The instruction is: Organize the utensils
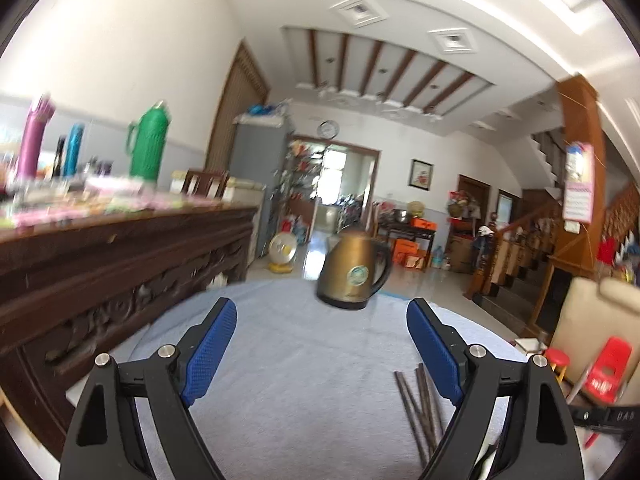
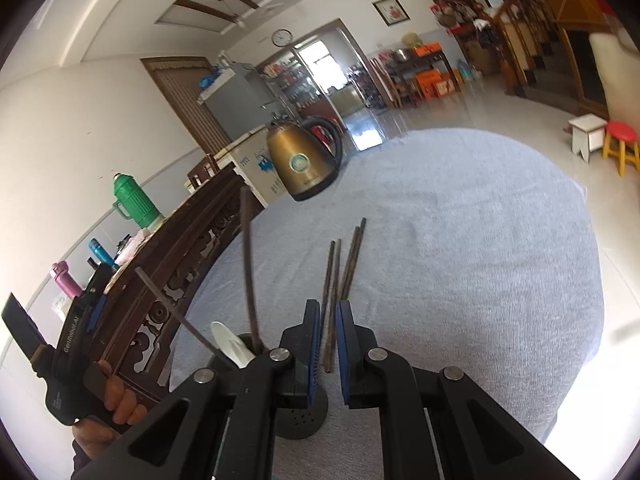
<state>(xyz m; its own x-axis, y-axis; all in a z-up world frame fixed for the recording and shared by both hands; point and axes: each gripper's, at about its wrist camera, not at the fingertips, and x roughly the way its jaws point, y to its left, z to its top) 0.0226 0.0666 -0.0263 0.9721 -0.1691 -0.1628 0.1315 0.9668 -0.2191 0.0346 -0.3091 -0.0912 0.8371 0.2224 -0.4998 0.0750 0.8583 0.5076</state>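
Left wrist view: the left gripper [image 1: 322,320] points almost level across the counter [image 1: 304,392], which is covered in pale grey-blue cloth, its blue-padded fingers [image 1: 210,350] spread wide with nothing between them. A bundle of dark brown wooden chopsticks [image 1: 422,408] lies on the cloth beside the right-hand finger. Ahead stands a gold metal electric kettle [image 1: 354,272] with a round green label, too blurred to read. A green plastic thermos [image 1: 148,144] stands on a carved dark wood sideboard [image 1: 120,264] to the left.

Right wrist view: the right gripper [image 2: 328,334] tilts down over the chopsticks [image 2: 340,280], its fingers nearly together; whether they pinch a chopstick I cannot tell. Only this view shows a dark round perforated utensil holder [image 2: 298,420] under the gripper, with two chopsticks and a white spoon [image 2: 232,344] standing in it. At the left edge a hand [image 2: 116,404] grips the left gripper's black handle, printed "GenRobot.AI".
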